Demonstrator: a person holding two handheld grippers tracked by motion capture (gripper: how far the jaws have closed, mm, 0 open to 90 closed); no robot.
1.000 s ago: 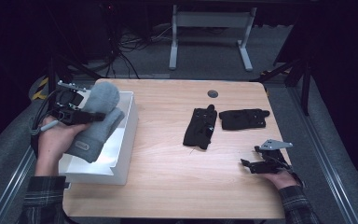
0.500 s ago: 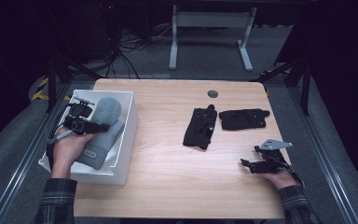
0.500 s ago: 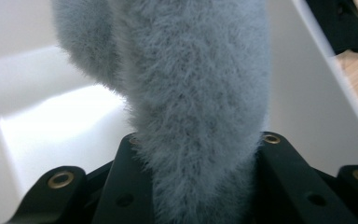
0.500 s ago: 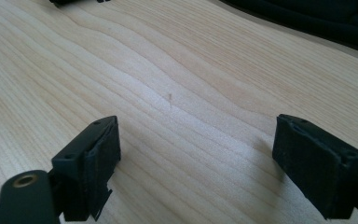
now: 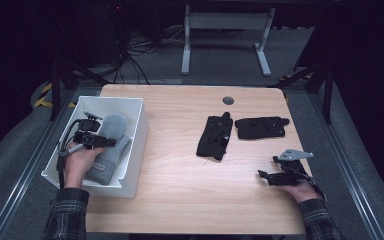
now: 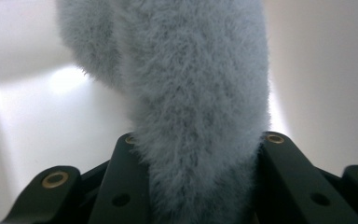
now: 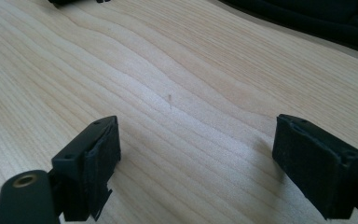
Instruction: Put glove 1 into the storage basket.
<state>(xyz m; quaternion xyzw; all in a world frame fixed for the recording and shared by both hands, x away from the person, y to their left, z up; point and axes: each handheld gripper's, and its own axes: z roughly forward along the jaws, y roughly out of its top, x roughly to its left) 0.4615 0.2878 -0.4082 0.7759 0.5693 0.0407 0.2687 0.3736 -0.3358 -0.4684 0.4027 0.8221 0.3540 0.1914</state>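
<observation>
A grey fluffy mitten (image 5: pixel 112 150) lies in the white bin (image 5: pixel 136 135) at the table's left edge. My left gripper (image 5: pixel 105 142) is down inside the bin with it. In the left gripper view its jaws (image 6: pixel 200 140) stand on either side of the grey fur (image 6: pixel 191 88), pressed into it. They have just been opening a little with the fur still between them. My right gripper (image 5: pixel 267 177) rests on the wooden table (image 5: pixel 180 170) at the front right. It is open (image 7: pixel 205 140) over bare wood.
Two black gloves lie right of centre: one (image 5: pixel 215 137) lengthwise, the other (image 5: pixel 261 127) crosswise behind it. A dark round grommet (image 5: pixel 228 100) sits near the far edge. A black glove's edge (image 7: pixel 307 18) shows ahead of the right gripper.
My left hand has come down with the grey mitten, from above the bin's rim to inside the bin. The right hand and the black gloves have stayed put.
</observation>
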